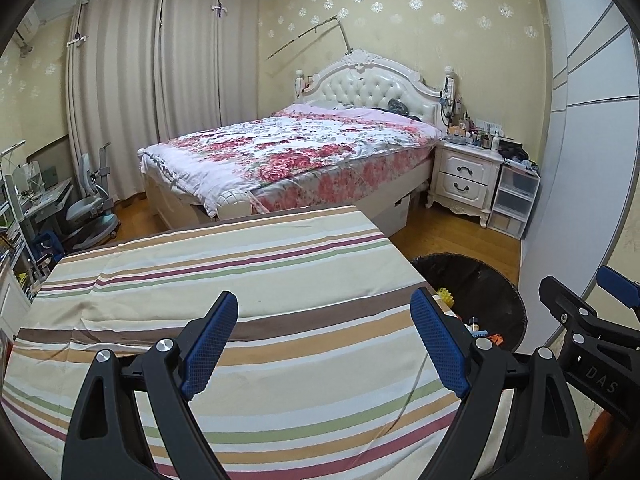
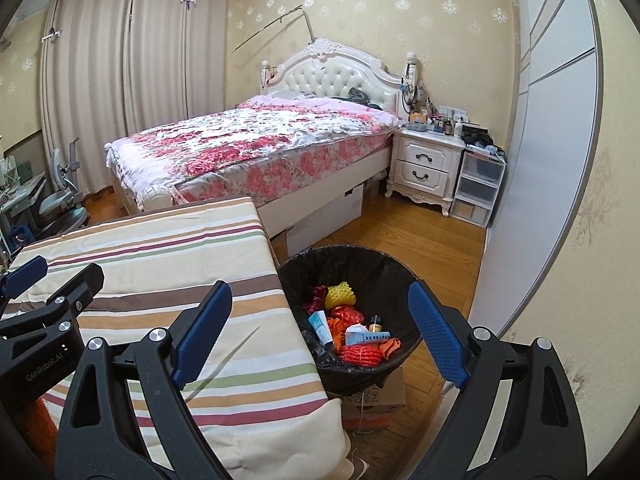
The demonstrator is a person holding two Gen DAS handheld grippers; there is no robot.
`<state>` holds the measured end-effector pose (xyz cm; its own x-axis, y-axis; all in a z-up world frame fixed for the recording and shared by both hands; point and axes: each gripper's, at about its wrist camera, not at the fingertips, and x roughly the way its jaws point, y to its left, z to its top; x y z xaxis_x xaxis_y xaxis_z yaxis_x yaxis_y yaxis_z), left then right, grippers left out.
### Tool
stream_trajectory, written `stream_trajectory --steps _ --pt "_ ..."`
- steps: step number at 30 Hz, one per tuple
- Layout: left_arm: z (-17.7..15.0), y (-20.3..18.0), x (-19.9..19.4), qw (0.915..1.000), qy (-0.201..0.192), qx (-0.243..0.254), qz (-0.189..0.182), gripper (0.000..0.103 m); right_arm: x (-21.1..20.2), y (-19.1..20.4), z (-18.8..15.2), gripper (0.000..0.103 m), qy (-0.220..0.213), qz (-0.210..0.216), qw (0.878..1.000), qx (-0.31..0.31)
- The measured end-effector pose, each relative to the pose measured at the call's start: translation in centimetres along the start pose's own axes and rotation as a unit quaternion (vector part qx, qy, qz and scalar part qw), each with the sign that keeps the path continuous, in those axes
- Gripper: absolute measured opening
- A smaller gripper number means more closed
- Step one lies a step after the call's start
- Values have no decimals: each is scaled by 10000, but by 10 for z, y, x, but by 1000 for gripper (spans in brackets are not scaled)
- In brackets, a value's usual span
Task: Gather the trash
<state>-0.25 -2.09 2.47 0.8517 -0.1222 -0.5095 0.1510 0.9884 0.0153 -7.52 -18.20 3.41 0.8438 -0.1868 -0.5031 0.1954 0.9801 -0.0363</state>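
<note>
Both grippers stand spread wide with nothing between the pads. The left gripper [image 1: 324, 344] hangs over the striped cloth [image 1: 224, 264], which shows no loose item anywhere ahead of or beneath its fingers. The right gripper [image 2: 320, 336] sits just beside it, to its right, with its left finger over the cloth's edge and its right finger over the floor.

The bin [image 2: 352, 264], lined with a black bag, lies just ahead of and below the right gripper, between its 2 fingers as that camera sees it. Inside it are the trash pieces: a yellow foam net [image 2: 340, 295], red and orange netting [image 2: 360, 354], a white tube [image 2: 321, 326], a small bottle [image 2: 375, 323] and a flat white pack [image 2: 366, 336]. From the left gripper the bin is off to the right, partly hidden by its right finger.

Judging by the bare cloth and the filled bin, the collecting step looks finished or close to it. The next move calls for a check of the cloth's far side and of the floor by the box [image 2: 376, 398] under the bin, where some orange scraps seem to lie. If those are trash, the right gripper is the nearer one and would need to drop low and close on them.
</note>
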Motion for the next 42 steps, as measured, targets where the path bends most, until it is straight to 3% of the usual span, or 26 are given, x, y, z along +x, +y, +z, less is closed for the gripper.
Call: stream_trajectory --steps 42 --pt "-2 1 -4 10000 -37 6 -6 85 -6 0 -1 88 -50 1 10000 -2"
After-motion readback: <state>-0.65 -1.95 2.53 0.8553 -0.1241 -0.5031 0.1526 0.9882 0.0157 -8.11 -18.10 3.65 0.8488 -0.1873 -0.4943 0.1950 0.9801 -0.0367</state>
